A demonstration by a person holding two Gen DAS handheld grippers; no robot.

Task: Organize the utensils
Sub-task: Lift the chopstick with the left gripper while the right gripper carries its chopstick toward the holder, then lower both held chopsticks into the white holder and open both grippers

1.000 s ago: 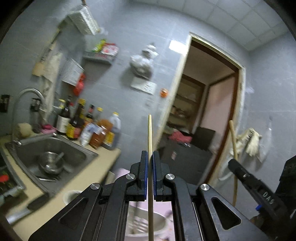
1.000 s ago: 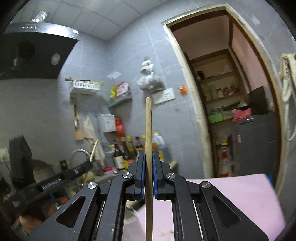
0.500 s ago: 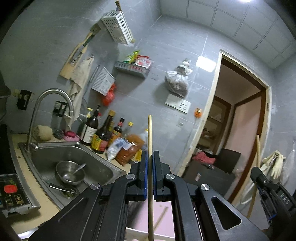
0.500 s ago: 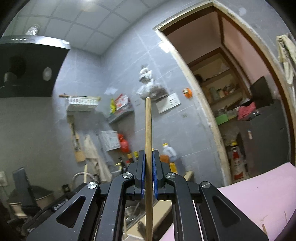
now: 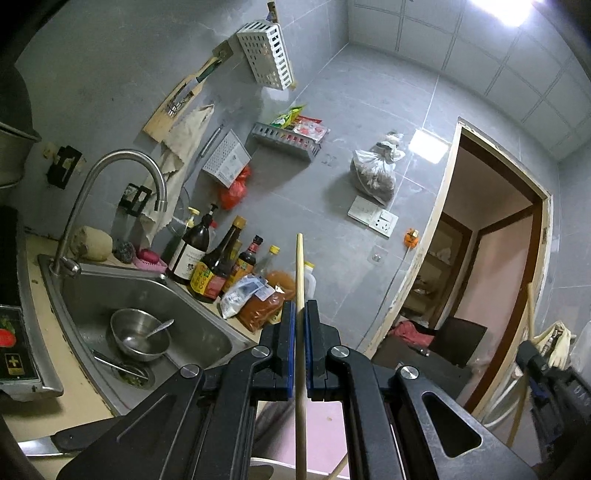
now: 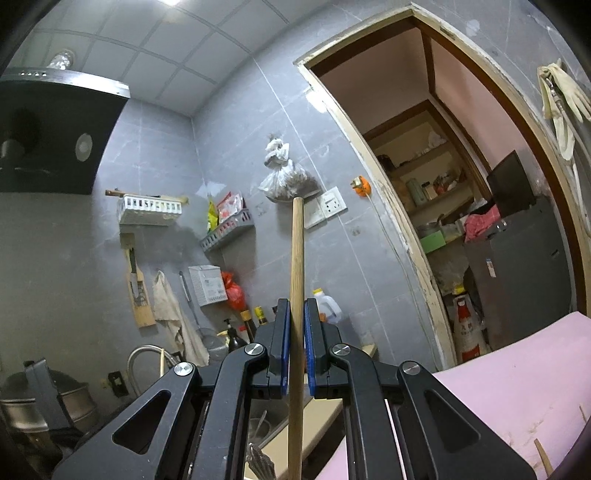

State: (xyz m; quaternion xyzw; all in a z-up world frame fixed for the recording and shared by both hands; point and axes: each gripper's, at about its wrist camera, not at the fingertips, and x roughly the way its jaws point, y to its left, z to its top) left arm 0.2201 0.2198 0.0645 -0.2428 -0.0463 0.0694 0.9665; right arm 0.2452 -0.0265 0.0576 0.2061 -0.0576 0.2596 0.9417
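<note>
Both fisheye views are dim and cool-toned, lit from above by a flat white ceiling light panel (image 5: 511,9) that blows out to pure glare in the left wrist view and throws a bright patch onto the glossy grey wall tiles (image 5: 428,149) beside the doorway. Straight lines such as the pale wooden door frame (image 6: 373,155) bow strongly, and black vignetting fills the corners. Focus is fairly sharp throughout, with only soft shadows under the black metal range hood (image 6: 55,129).

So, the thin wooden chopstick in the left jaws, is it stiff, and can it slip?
The chopstick looks straight above the left gripper, so probably stiff. It is thin and smooth, so it may pivot or slide. Likely very light; if released, it would probably roll.
</note>
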